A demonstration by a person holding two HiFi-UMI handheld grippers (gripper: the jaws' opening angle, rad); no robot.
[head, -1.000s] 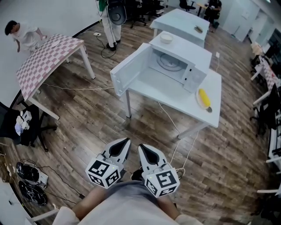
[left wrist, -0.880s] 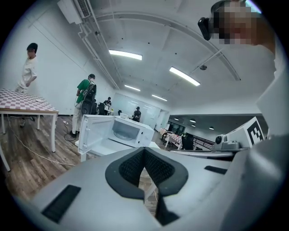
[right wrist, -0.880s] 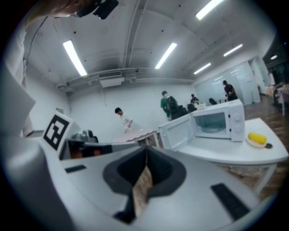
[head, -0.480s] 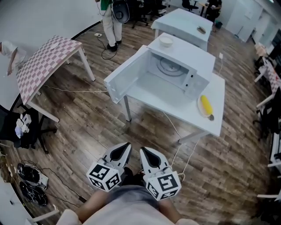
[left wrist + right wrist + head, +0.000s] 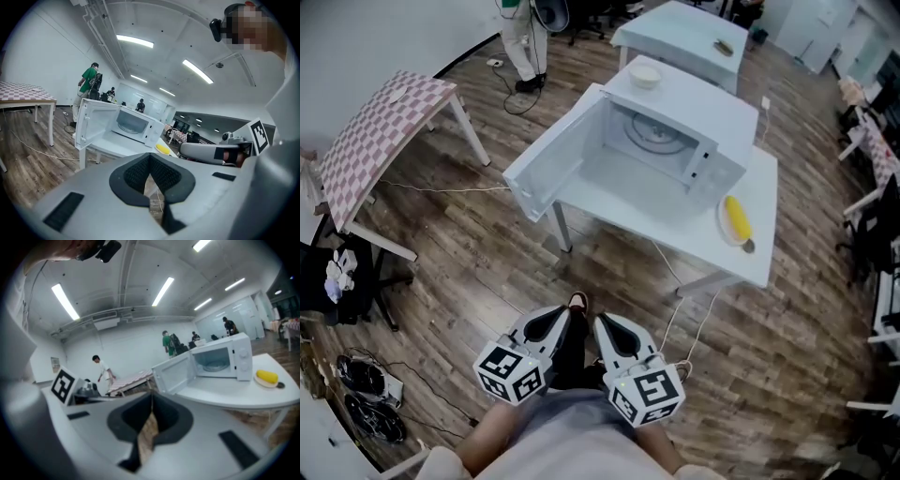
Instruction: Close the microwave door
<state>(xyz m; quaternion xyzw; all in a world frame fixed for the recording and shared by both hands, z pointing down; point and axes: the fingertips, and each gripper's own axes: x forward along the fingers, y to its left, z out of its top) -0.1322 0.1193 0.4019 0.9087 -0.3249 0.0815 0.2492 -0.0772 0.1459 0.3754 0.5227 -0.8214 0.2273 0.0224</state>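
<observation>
Left gripper and right gripper side by side at 6 o'clock in the head view, low against the body, pointing toward 12. Both with jaws pressed together at the tips, gripping nothing; just a sliver of floor through the slit below the tips in each gripper view. Well apart from the microwave, up at 12 to 1 o'clock on a white table. Door swung wide open toward 10 o'clock, jutting past the table edge, inner face showing. Cavity open, round tray inside. Bowl on the microwave's top, at 12. Plate with a yellow cob at 4 o'clock of the microwave, near the table's right edge. Checked table at 10 o'clock. Standing person at 11.
</observation>
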